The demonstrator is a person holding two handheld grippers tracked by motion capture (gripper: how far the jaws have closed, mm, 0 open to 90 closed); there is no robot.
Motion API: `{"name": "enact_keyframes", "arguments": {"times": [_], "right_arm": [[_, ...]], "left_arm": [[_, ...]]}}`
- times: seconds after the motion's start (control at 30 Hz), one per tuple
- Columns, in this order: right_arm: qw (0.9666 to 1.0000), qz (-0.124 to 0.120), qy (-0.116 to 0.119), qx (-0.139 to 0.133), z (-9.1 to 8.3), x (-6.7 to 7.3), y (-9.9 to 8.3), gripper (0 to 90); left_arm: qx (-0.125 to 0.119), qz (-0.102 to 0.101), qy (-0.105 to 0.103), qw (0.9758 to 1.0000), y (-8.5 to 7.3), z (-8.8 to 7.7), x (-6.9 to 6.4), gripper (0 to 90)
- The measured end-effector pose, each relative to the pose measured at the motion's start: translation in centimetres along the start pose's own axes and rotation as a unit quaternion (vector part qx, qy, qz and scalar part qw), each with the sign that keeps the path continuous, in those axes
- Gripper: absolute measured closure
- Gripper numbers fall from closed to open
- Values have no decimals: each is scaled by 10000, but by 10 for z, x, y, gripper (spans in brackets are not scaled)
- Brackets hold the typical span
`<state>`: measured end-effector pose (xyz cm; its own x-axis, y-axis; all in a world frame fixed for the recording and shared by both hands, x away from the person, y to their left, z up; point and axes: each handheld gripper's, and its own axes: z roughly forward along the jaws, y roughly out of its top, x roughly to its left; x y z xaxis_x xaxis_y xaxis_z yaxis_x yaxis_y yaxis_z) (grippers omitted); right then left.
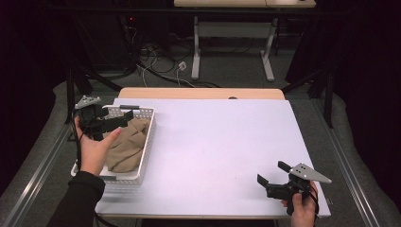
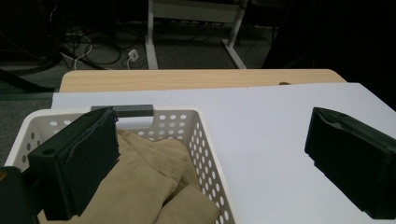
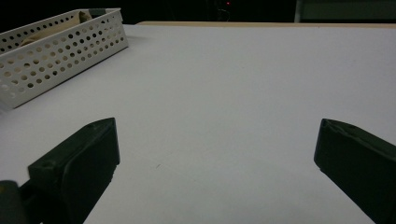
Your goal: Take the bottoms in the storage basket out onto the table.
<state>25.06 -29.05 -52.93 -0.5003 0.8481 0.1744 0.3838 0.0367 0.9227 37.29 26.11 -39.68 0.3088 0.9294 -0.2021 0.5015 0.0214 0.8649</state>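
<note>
cloth waiting in the basket

the tan cloth [image 1: 126, 144] lay bunched inside the white basket [image 1: 147, 137] at the table's left side. the left gripper [image 1: 124, 113] hung over it, jaws wide apart and empty. the right gripper [image 1: 275, 174] rested near the front right, also wide apart. a jaw could catch the basket wall and drag it. no writing could be read.

- A lab or recording room is suggested by the dark, black-curtained surroundings.
- A white rectangular board [image 1: 222, 151] is laid on a light wooden tabletop [image 1: 201, 93], set up as a bare work surface.
- Loose black and white cables [image 1: 161, 61] are strewn over the grey floor [image 1: 227, 71] behind it.
- A second white-legged metal desk [image 1: 234, 33] is seen farther back.
</note>
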Motion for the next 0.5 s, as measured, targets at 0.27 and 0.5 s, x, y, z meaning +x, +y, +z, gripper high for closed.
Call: {"name": "enact_keyframes", "arguments": {"times": [0.27, 0.5], "right_arm": [[10000, -7, 5, 20, 1, 0, 0, 0], [10000, 6, 3, 36, 0, 0, 0, 0]], "left_arm": [[132, -70, 132, 9998, 2, 10, 6, 29], [323, -145, 267, 9990, 0, 21, 13, 29]]}}
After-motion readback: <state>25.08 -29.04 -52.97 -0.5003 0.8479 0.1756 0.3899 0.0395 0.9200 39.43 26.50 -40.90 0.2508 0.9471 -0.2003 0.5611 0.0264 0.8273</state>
